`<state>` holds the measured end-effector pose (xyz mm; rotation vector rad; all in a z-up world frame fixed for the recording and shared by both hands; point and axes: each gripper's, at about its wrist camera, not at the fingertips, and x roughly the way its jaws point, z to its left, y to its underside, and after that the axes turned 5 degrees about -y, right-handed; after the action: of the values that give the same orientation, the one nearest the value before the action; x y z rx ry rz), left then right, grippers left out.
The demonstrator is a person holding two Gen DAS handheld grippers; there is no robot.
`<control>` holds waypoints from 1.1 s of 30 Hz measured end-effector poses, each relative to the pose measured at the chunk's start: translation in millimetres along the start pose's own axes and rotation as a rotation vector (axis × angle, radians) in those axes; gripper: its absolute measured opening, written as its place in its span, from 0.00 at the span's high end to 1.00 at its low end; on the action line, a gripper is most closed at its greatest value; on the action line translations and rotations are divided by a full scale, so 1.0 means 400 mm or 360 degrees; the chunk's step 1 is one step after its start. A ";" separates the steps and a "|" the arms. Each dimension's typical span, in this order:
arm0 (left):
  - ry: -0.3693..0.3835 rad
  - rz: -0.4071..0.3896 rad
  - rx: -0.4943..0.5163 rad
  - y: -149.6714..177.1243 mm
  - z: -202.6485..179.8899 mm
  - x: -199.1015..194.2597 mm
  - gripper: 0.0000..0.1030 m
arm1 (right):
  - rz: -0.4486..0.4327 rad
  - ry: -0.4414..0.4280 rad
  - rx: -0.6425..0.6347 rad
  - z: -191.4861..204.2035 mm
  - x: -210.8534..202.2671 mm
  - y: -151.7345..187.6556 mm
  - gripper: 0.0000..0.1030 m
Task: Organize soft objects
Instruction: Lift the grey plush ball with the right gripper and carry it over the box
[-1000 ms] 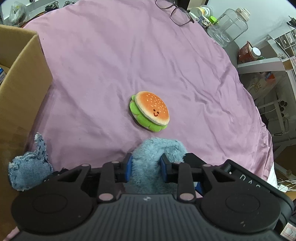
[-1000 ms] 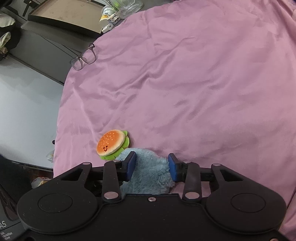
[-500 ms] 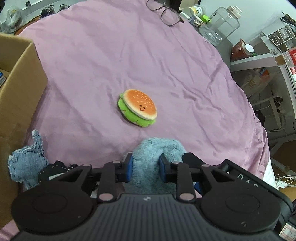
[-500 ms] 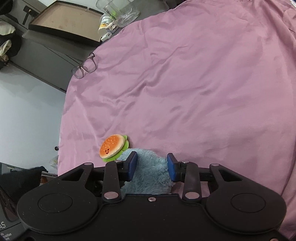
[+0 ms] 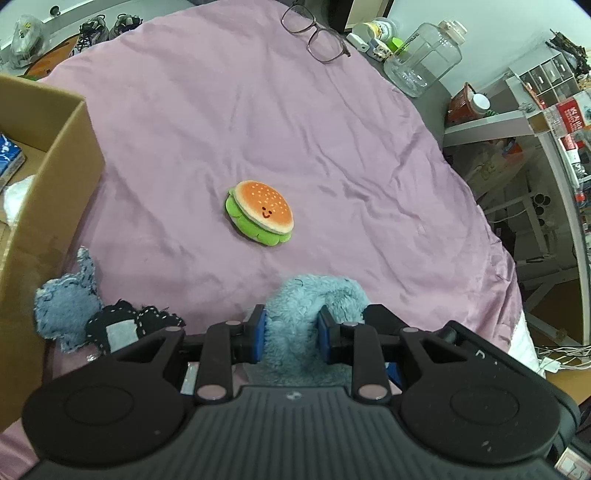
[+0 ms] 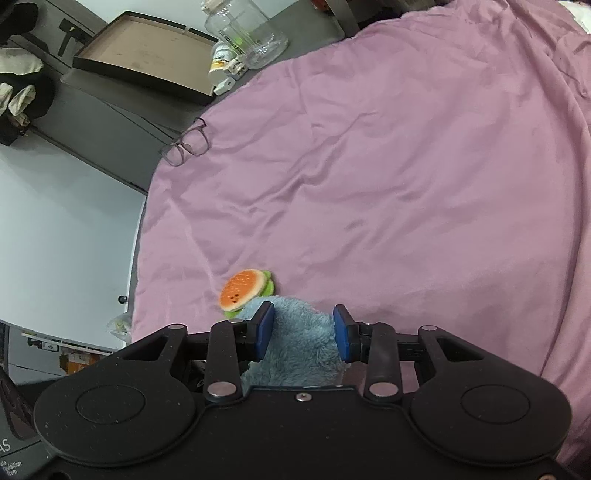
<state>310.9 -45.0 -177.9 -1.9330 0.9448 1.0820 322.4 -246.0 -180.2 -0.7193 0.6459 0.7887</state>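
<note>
Both grippers are shut on the same fluffy blue plush cloth, which I hold above the pink bedsheet. My left gripper (image 5: 291, 328) grips one part of the blue plush (image 5: 314, 302). My right gripper (image 6: 303, 330) grips another part of the blue plush (image 6: 295, 347). A burger plush (image 5: 260, 212) with a smiling face lies on the sheet ahead of the left gripper; it also shows in the right wrist view (image 6: 245, 290), just left of the fingers. A denim-blue fabric piece (image 5: 66, 302) and a black stitched piece (image 5: 125, 326) lie at the lower left.
A cardboard box (image 5: 48, 177) stands at the left on the pink sheet (image 5: 295, 129). Eyeglasses (image 5: 316, 35) lie at the sheet's far edge, also seen in the right wrist view (image 6: 188, 146). A clear jar (image 5: 424, 59) and shelves stand beyond. A brown tray (image 6: 147, 55) sits on a grey desk.
Both grippers have risen with the blue plush still held; the burger plush looks smaller and farther off. The black stitched piece has come into view at the lower left.
</note>
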 end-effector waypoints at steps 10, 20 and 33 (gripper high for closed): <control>0.0047 -0.0057 0.0028 -0.009 0.004 -0.113 0.74 | -0.0057 -0.0061 0.0005 0.057 -0.081 0.022 0.67; 0.0083 -0.0124 0.0018 0.001 0.053 -0.211 0.74 | -0.0082 -0.0090 -0.0046 0.136 -0.133 0.074 0.66; 0.0074 -0.0177 -0.0040 -0.002 0.197 -0.300 0.74 | -0.0035 -0.0125 -0.0108 0.256 -0.129 0.185 0.66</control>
<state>237.2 51.5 -101.5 -2.0139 0.8416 0.9938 259.9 -150.6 -105.4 -0.7524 0.5416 0.8175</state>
